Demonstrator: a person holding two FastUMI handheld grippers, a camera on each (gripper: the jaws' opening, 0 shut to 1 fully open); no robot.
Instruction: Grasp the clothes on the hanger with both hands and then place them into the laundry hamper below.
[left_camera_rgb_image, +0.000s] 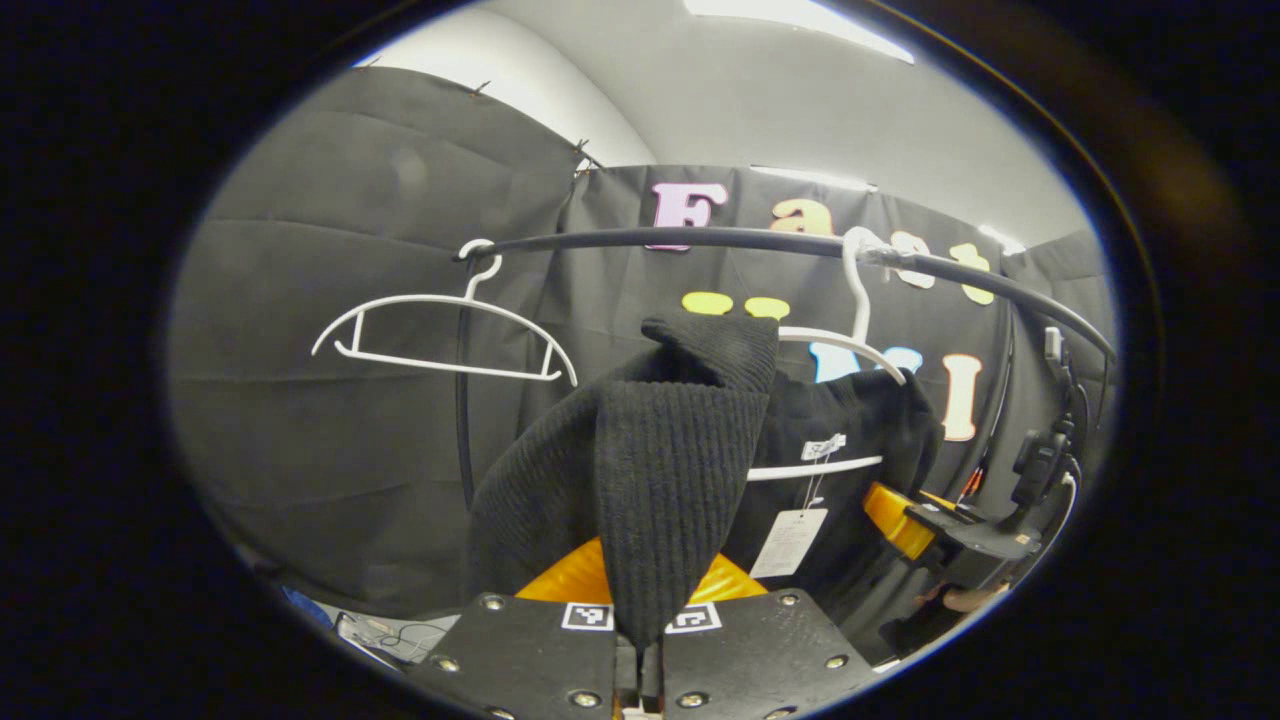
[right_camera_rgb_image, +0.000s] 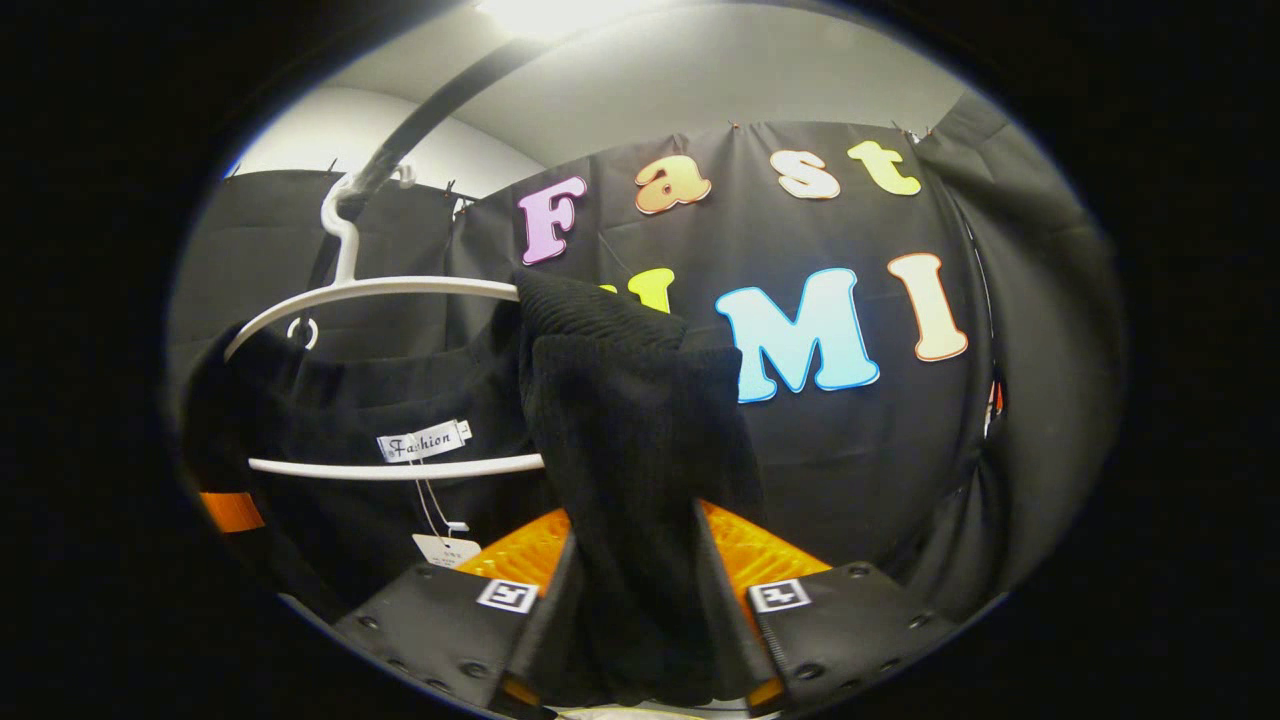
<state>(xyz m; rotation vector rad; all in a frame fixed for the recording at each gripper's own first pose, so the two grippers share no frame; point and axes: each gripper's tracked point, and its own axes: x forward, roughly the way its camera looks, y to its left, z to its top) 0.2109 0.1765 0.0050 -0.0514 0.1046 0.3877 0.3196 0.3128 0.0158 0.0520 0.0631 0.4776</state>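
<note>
Rail: a dark, curved metal clothes rail (left_camera_rgb_image: 760, 238) runs across the top of the booth and carries everything else; I place the rest against it.
Garment: a black ribbed knit top (left_camera_rgb_image: 660, 470) hangs below the rail, one shoulder drawn forward and down off its hanger, the body still draped behind. In the right gripper view the same top (right_camera_rgb_image: 620, 400) bunches toward the camera. It is held at two points, I judge, so it can come free evenly.
Occupied hanger: a white plastic hanger (right_camera_rgb_image: 380, 290) hooks on the rail with the top still partly over it; its lower bar (right_camera_rgb_image: 400, 468) crosses in front of the fabric, so the garment is not yet off.
Spare hanger: a second white plastic hanger (left_camera_rgb_image: 445, 335) hangs bare from the rail's other end, well apart from the top.
Left gripper: the left gripper (left_camera_rgb_image: 640, 625), below the rail, has its fingers pressed nearly together with a fold of knit pinched between them.
Right gripper: the right gripper (right_camera_rgb_image: 640, 610) has its fingers spread wider, a thick wad of the top filling the gap and touching both sides; it seems clamped on it.
Tags: a white neck label (right_camera_rgb_image: 425, 440) and a paper swing tag (left_camera_rgb_image: 790, 542) dangle inside the collar.
Hamper: I cannot see it from here; the task puts it beneath the rail.
</note>
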